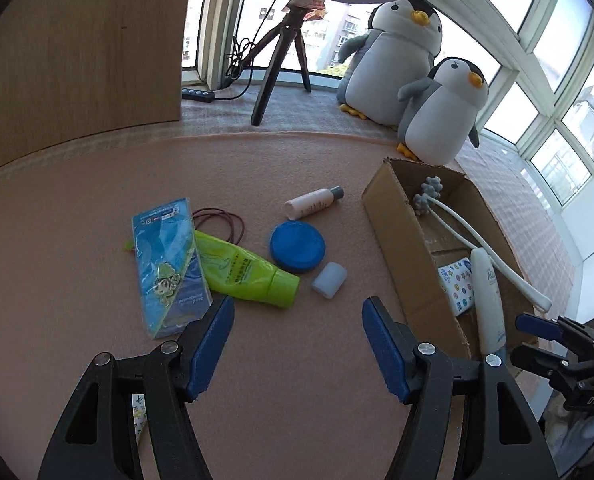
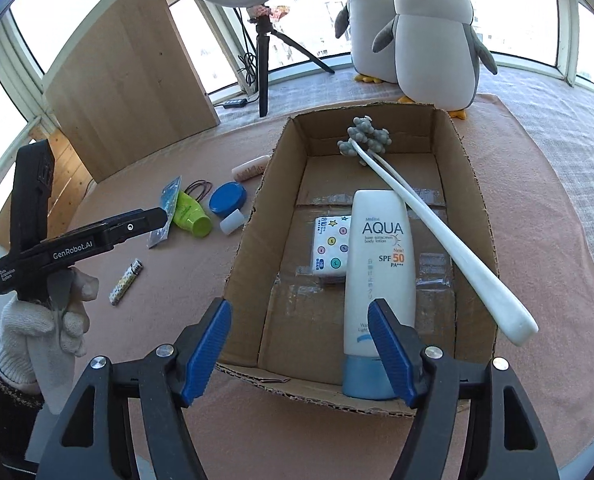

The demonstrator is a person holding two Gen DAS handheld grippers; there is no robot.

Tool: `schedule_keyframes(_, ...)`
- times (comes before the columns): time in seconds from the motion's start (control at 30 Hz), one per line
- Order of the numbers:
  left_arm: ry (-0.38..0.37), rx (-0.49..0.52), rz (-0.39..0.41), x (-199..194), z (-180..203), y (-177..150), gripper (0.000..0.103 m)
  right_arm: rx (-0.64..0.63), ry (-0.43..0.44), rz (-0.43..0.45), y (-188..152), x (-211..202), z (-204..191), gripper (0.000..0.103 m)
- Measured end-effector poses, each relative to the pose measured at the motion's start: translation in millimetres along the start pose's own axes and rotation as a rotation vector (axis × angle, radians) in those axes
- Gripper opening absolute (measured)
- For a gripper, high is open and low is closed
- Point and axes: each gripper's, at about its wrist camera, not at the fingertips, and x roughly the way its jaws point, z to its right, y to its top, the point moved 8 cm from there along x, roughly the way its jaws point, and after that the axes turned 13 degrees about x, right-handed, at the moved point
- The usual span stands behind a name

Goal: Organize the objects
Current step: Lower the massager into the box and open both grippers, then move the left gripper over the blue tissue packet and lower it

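Both sets of jaws stand spread wide and empty: the left gripper [image 1: 297, 344] hangs over the loose clutter, the right gripper [image 2: 301, 350] over the near end of the cardboard box [image 2: 253, 240]. The box already holds a sunscreen tube [image 2: 379, 264], a long white massager [image 2: 437, 232] and a small patterned packet [image 2: 331, 252].

Still out on the pink table [image 1: 97, 208], at about 12 o'clock from the left gripper, lie a green tube [image 1: 245, 270], a blue packet [image 1: 169, 256], a blue round tin [image 1: 297, 245], a small white bottle [image 1: 315, 202], a translucent cap [image 1: 329, 280] and a loop of hair ties [image 1: 221, 222]; a slim lighter-like stick [image 2: 125, 282] lies apart, nearer the person's gloved hand [image 2: 45, 324].

The next pick looks like the translucent cap or green tube — both sit nearest the left jaws. A sound approach would be to drop straight down, straddle the green tube across its narrow width near the cap end, and avoid dragging the blue packet that overlaps it.
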Motion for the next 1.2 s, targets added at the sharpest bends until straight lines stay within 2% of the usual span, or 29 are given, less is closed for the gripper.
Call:
schedule_keyframes(0.2,0.058,-0.088,-0.025,-19,-56,-43,0.07,0.022,0.027,-0.002,-7,10,-26,0.067)
schedule_keyframes(0.3,0.066,-0.117,-0.034,-26,-75,-60,0.07,0.032,0.061,-0.032,-13,15,-41,0.067)
schedule_keyframes(0.47,0.065,-0.151,-0.027,-38,-96,-76,0.07,0.023,0.05,-0.03,-22,19,-63,0.067)
schedule_keyframes(0.8,0.037,-0.17,-0.057,-50,-115,-108,0.07,0.016,-0.007,-0.034,-37,19,-82,0.067)
schedule_keyframes(1.2,0.018,-0.137,-0.062,-59,-121,-106,0.07,0.064,-0.005,-0.038,-46,12,-86,0.067)
